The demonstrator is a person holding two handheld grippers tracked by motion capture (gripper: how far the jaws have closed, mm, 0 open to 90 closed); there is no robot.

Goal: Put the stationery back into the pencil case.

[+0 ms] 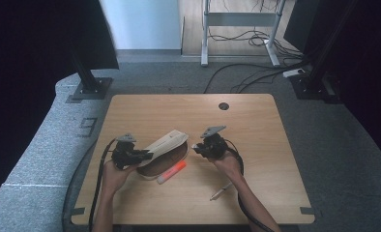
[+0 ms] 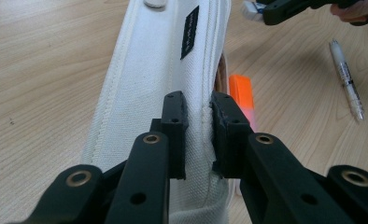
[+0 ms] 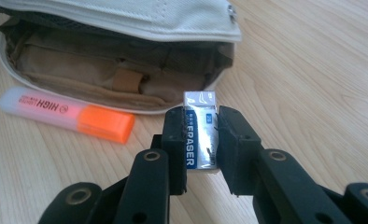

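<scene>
A cream pencil case with a brown inside lies open at the table's middle. My left gripper is shut on its raised lid, the pads pinching the fabric edge and holding it up. In the right gripper view the open case shows its brown pockets. My right gripper is shut on a white and blue eraser, held upright between the pads just right of the case mouth. An orange highlighter lies on the table in front of the case.
A pen lies on the wooden table near the right forearm. A round cable hole sits at the table's far edge. Desk legs and cables stand on the floor beyond.
</scene>
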